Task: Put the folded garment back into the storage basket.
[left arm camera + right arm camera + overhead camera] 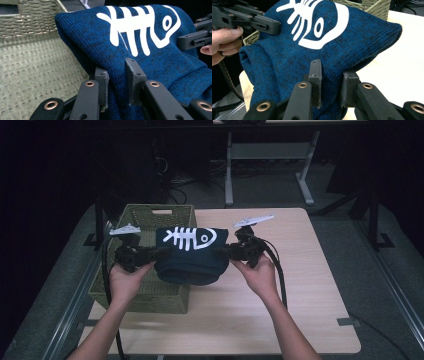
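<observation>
The table [300, 285] was a light wood-grain top with rounded corners, standing on grey floor. A woven olive-green basket [150, 295] with a cut-out handle in its far wall rested at the table's left side, overhanging the left edge. The remaining surface was bare wood.

A blue knitted cloth [155, 62], soft and matt with a smooth white fish-bone print [140, 27], beside a coarse woven olive basket [32, 75] on a pale, smooth wood-grain bench [300, 285]; the matt black plastic fingers [135, 75] carry coppery rivets.
</observation>
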`<state>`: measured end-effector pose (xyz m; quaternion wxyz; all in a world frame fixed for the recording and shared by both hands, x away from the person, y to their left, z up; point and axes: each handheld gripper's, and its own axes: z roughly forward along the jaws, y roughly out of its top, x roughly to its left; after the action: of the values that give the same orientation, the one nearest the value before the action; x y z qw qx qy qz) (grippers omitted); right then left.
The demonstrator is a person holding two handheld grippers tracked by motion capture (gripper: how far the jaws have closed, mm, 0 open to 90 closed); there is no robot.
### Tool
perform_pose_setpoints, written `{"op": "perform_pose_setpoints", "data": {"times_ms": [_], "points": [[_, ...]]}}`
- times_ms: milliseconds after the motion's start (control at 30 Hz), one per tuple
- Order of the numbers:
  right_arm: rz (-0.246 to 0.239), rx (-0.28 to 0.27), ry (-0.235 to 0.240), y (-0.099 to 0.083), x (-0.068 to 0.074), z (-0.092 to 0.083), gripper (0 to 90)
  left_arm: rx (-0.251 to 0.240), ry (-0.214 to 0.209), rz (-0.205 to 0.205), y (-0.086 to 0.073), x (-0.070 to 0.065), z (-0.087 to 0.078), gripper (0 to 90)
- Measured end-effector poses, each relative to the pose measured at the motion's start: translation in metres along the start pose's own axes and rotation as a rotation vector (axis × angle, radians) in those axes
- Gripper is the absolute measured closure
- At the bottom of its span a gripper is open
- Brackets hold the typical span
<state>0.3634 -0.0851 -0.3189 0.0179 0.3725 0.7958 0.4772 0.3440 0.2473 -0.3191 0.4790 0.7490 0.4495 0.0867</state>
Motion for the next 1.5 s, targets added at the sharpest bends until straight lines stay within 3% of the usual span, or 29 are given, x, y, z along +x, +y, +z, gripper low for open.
{"op": "perform_pose_setpoints", "data": {"times_ms": [1500], "points": [[-0.037,0.035,0.054,0.031,0.035,0.068,74.2,-0.024,0.097,-0.059,-0.017,0.052,-0.045,73.1]]}}
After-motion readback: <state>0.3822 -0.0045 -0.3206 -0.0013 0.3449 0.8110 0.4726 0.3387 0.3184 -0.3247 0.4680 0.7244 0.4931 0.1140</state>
